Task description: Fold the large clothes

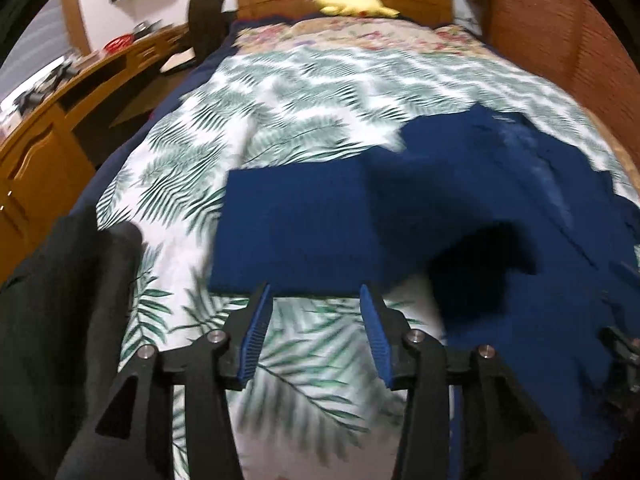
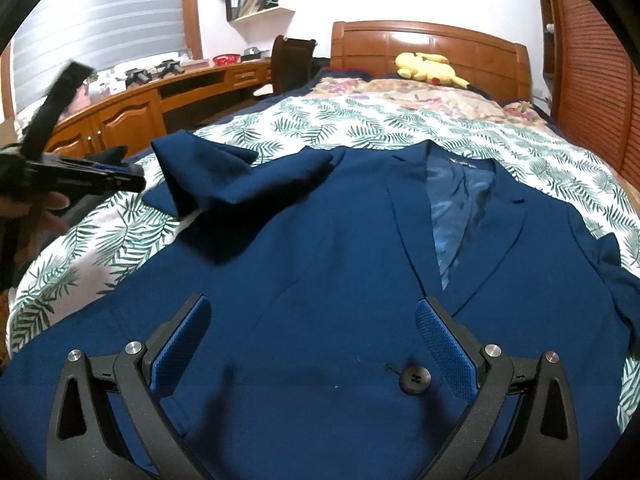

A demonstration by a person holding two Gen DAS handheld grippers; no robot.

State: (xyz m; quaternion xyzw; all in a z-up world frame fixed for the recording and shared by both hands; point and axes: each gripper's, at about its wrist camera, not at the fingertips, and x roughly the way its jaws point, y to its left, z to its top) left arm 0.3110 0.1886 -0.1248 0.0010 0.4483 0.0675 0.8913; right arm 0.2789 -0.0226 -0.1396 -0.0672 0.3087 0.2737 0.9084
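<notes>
left gripper [image 1: 316,292]: jaws apart, nothing held, tips just short of the sleeve [image 1: 296,232] edge
sleeve: flat, navy, woven
jacket [image 2: 320,280]: smooth navy blazer, face up on leaf-print bedspread [image 2: 360,128]
right gripper [image 2: 314,308]: jaws apart, hovering over jacket front
right view only: button [image 2: 415,380], shiny lining [image 2: 456,208]

A wooden headboard [image 2: 430,46] backs the bed; a curved wooden desk [image 2: 160,96] runs under a blinded window [image 2: 100,16].
</notes>
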